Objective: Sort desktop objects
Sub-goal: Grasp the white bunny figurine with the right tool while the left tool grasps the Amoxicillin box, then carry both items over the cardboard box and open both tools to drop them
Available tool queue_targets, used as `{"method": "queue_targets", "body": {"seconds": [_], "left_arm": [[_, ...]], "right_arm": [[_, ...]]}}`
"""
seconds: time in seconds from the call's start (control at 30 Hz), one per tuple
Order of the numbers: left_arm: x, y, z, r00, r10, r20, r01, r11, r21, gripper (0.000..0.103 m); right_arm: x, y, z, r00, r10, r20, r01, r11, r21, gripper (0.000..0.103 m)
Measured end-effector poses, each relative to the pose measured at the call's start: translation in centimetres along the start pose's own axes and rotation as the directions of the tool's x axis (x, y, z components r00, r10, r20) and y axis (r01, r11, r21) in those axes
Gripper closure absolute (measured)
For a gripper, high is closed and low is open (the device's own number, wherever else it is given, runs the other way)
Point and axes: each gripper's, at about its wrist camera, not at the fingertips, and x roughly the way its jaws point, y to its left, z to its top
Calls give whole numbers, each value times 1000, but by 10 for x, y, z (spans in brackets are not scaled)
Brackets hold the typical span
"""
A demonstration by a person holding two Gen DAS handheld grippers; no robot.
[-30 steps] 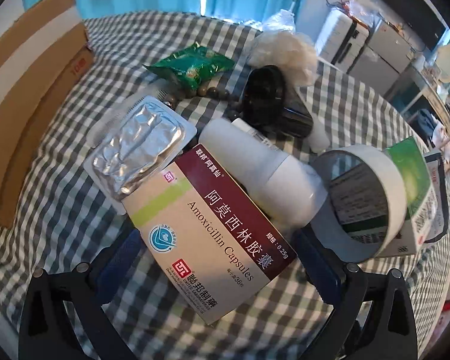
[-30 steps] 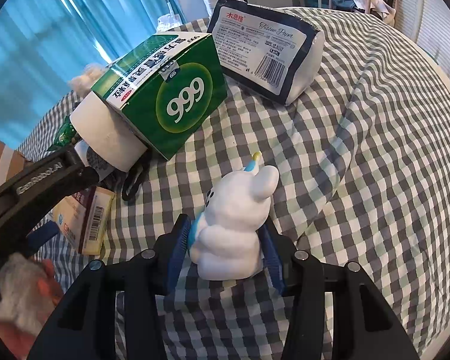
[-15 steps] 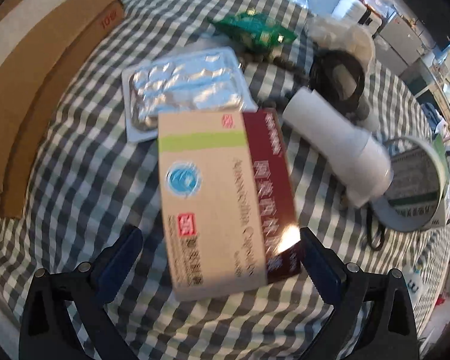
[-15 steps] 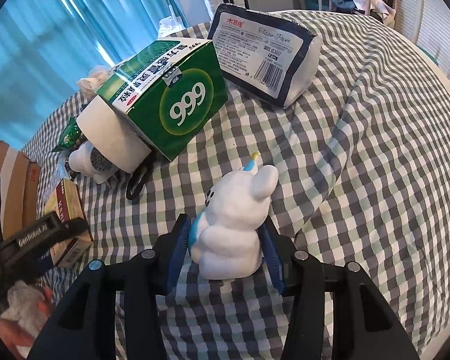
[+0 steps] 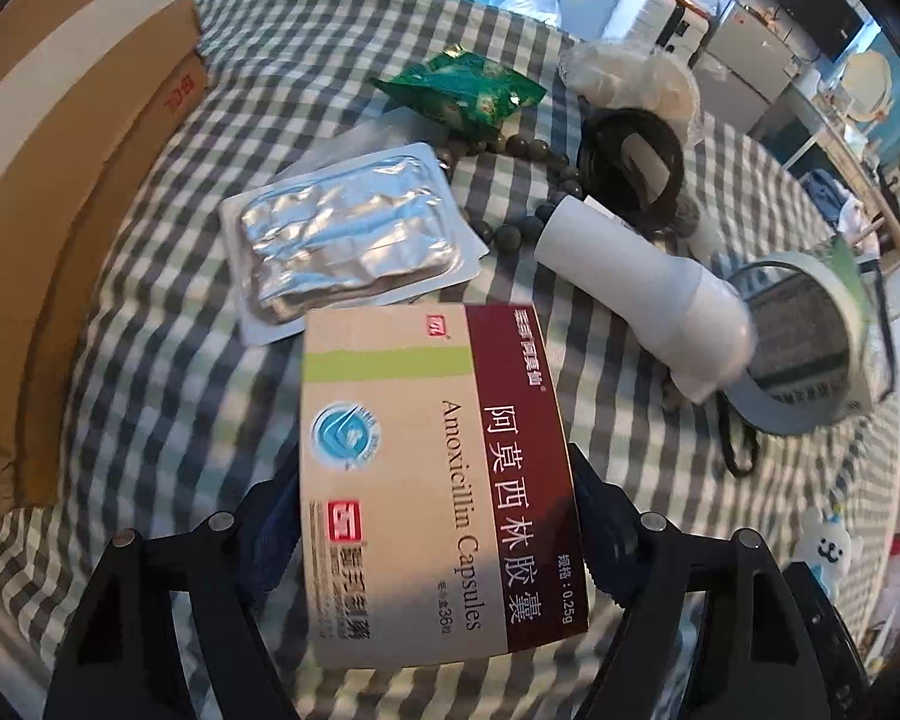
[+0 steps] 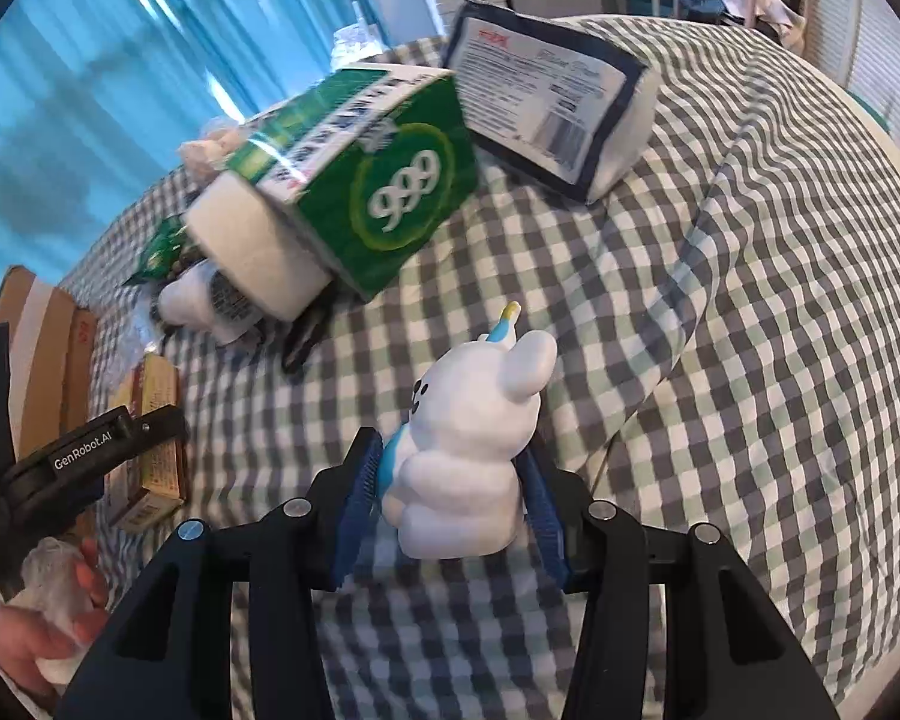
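My left gripper [image 5: 435,516] is shut on a beige and maroon Amoxicillin Capsules box [image 5: 438,474], held above the checked tablecloth [image 5: 150,372]. The box also shows in the right wrist view [image 6: 153,420], beside the left gripper body [image 6: 72,462]. My right gripper [image 6: 450,498] is shut on a white bunny figurine [image 6: 468,450] with a blue and yellow horn; whether it rests on the cloth or is just above it I cannot tell. The figurine also shows at the right edge of the left wrist view [image 5: 822,546].
A foil blister pack [image 5: 348,240], green snack bag [image 5: 462,90], bead string [image 5: 522,228], white bottle [image 5: 648,294], tape roll [image 5: 810,348] and black cup [image 5: 630,162] lie ahead. A cardboard box [image 5: 60,150] is at left. A green 999 box [image 6: 366,192] and tissue pack [image 6: 546,102] lie further off.
My left gripper has closed on the Amoxicillin box, turned it lengthwise and lifted it back from the pile. My right gripper keeps holding the bunny figurine and has shifted slightly.
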Motion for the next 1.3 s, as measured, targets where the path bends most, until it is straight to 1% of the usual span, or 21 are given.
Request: {"method": "queue_targets", "body": {"seconds": [0.07,0.17,0.2,0.23,0.4,0.43,0.47,0.67,0.83,0.93,1.03,1.17,1.3], "left_arm": [[-14,7,-3,999,-31,14,31,999,-6,24],[-39,10,-7,997,-53,53,51,998,23,24],[-48,6,-12,996,-57,64,55,998,36,23],[-59,-3,-10,995,-61,78,57,997,51,24],[-92,-9,-24,986,-94,138,79,991,109,24],[-95,-9,-20,984,-100,150,83,990,118,24],[-104,-8,-31,981,-106,160,86,988,125,24],[-149,-2,-49,964,-143,226,110,982,155,23],[-177,6,-57,948,-150,279,104,979,173,23],[-195,13,-63,939,-142,313,90,981,174,23],[-206,18,-65,933,-137,334,82,981,174,23],[-222,33,-65,923,-145,356,92,982,162,23],[-234,50,-62,917,-134,376,80,984,157,23]], "right_arm": [[-7,7,-4,1000,1,9,-1,1000,-12,56],[-16,15,-9,1000,5,17,-4,1000,-19,56],[-19,18,-10,1000,2,20,-1,1000,-20,56],[-24,20,-12,1000,0,22,1,1000,-19,56],[-45,38,-25,999,9,46,-7,999,-32,56],[-50,44,-25,998,13,54,-11,999,-35,56],[-58,48,-27,998,15,68,-12,999,-42,56],[-106,72,-37,987,46,155,-32,995,-91,56],[-135,97,-50,975,82,206,-53,988,-142,56],[-150,109,-56,968,117,224,-81,983,-164,57],[-163,121,-62,961,131,243,-84,977,-194,57],[-176,139,-66,951,168,258,-107,966,-235,57],[-182,162,-66,945,204,256,-133,954,-270,57]]}}
